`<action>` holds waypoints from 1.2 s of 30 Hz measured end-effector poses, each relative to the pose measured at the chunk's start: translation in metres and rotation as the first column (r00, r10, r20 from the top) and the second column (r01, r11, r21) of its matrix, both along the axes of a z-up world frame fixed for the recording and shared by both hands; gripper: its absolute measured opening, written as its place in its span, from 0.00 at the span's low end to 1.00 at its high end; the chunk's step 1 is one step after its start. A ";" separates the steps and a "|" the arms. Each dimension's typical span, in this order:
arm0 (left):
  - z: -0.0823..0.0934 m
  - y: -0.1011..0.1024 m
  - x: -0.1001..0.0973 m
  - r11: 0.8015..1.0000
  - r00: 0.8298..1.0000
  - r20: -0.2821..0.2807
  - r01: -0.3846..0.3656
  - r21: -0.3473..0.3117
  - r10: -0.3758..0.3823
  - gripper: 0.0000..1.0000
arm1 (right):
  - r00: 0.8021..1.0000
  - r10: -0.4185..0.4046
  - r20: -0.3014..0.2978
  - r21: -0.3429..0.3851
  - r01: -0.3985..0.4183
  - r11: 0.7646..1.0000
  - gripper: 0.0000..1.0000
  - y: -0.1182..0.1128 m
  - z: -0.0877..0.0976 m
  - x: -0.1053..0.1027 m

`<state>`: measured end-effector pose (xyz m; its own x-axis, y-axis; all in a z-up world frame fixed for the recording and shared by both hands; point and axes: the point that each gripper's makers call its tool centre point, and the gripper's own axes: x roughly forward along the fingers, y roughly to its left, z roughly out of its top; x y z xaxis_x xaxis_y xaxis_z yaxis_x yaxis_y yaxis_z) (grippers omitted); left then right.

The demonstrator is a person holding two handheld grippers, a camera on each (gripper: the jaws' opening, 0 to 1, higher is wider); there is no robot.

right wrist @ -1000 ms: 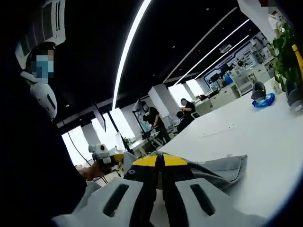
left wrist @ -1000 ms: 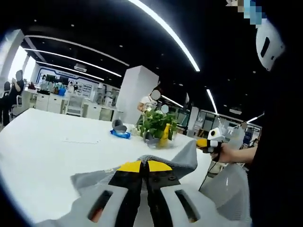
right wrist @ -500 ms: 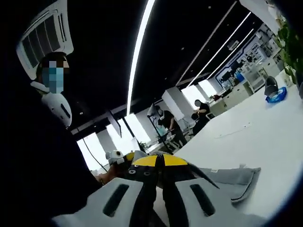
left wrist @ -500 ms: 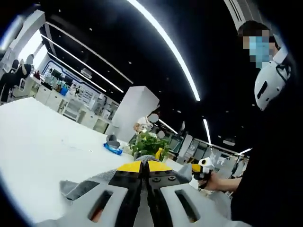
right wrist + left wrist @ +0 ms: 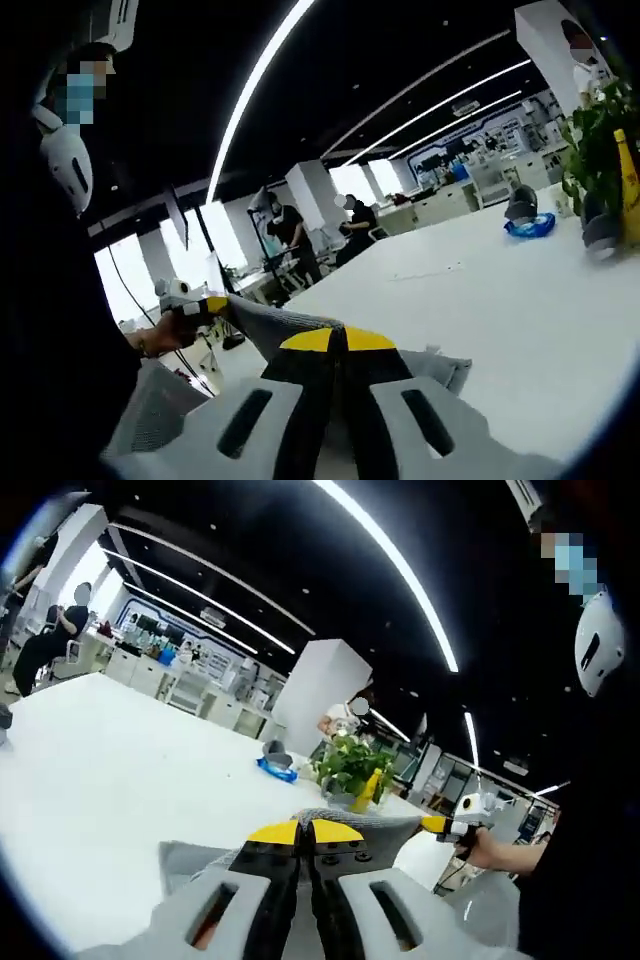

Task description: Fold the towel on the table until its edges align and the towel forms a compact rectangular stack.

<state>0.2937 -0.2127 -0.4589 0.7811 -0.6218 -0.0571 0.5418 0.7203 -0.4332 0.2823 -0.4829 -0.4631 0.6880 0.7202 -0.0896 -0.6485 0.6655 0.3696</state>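
Observation:
The grey towel [image 5: 186, 857] is held up over the white table [image 5: 90, 780], one edge pulled taut between both grippers. In the left gripper view, my left gripper [image 5: 305, 831] is shut on that edge, its yellow tips pressed together. From there the cloth runs right to the right gripper [image 5: 452, 826], which a hand holds. In the right gripper view, my right gripper [image 5: 335, 340] is shut on the towel [image 5: 272, 320]. The edge stretches left to the left gripper [image 5: 203, 304]. More towel hangs below at the left, and a corner lies on the table [image 5: 540, 300].
A potted plant [image 5: 348, 762] with a yellow bottle, a grey bowl and a blue object [image 5: 275, 770] stand at the table's far side; in the right gripper view the plant [image 5: 598, 150] and the blue object [image 5: 527, 227] are at the right. People and desks fill the background.
Both views have tipped back down toward the table after pointing higher half a second ago. The towel edge between the grippers looks tauter. Both grippers stay shut on the towel.

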 end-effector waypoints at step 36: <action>-0.084 0.005 0.092 0.853 0.991 -0.102 0.123 0.506 -0.083 0.03 | 0.977 -0.109 -0.181 -0.292 0.052 0.955 0.00 -0.010 -0.095 0.094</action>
<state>0.3857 -0.2073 -0.5428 0.6952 -0.5658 -0.4434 0.6062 0.7929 -0.0614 0.3760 -0.4931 -0.5585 0.6919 0.5881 -0.4188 -0.5232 0.8081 0.2705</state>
